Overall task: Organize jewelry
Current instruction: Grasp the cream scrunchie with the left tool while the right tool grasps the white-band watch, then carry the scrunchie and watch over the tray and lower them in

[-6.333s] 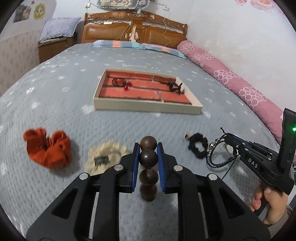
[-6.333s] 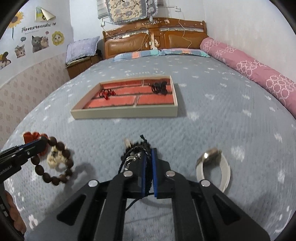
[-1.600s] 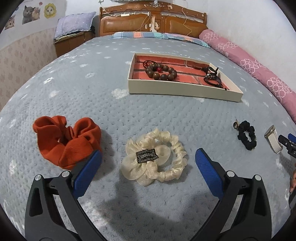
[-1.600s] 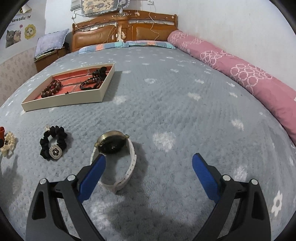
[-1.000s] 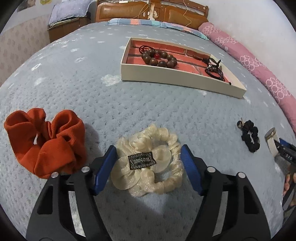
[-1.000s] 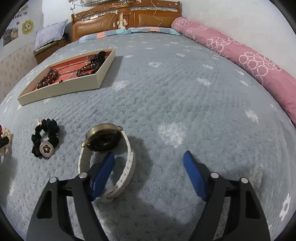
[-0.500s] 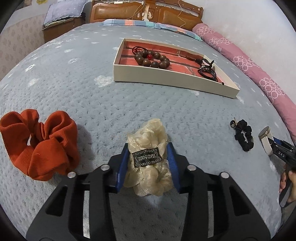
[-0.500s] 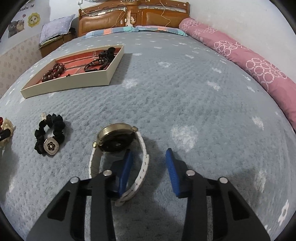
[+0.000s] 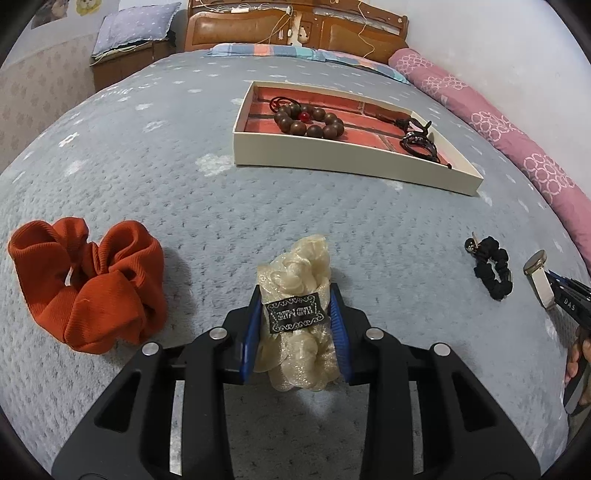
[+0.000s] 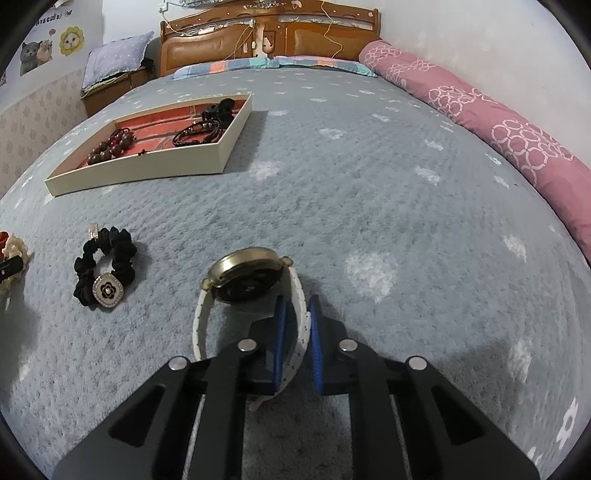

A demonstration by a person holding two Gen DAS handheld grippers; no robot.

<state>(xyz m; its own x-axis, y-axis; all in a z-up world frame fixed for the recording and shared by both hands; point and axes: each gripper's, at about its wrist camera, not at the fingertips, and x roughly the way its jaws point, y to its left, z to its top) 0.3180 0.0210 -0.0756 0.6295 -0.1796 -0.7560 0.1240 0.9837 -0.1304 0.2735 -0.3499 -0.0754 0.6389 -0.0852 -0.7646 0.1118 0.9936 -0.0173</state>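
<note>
My left gripper [image 9: 295, 295] has its jaws closing, and the blue pads squeeze a cream scrunchie [image 9: 299, 266] with a black label into a narrow bundle on the grey bedspread. The jaws of my right gripper [image 10: 296, 301] are closing too, with the white strap of a gold-faced watch [image 10: 247, 273] pinched between the pads. That watch [image 9: 537, 273] also shows at the right edge of the left wrist view. A cream tray [image 9: 332, 162] with a red brick-pattern floor lies farther up the bed, holding a wooden bead bracelet [image 9: 310, 123] and a black braided bracelet [image 9: 419, 142].
An orange scrunchie [image 9: 92, 291] lies left of the cream one. A black scrunchie [image 10: 105, 266] with a flower charm sits between the two grippers. A pink bolster [image 10: 498, 122] runs along the right wall. A wooden headboard [image 10: 269, 33] and a bedside cabinet [image 9: 122, 62] stand at the far end.
Both grippers went from wide open to nearly closed. The left pads gathered the cream scrunchie into a bundle; the right pads closed in on the watch strap. Neither hand shifted.
</note>
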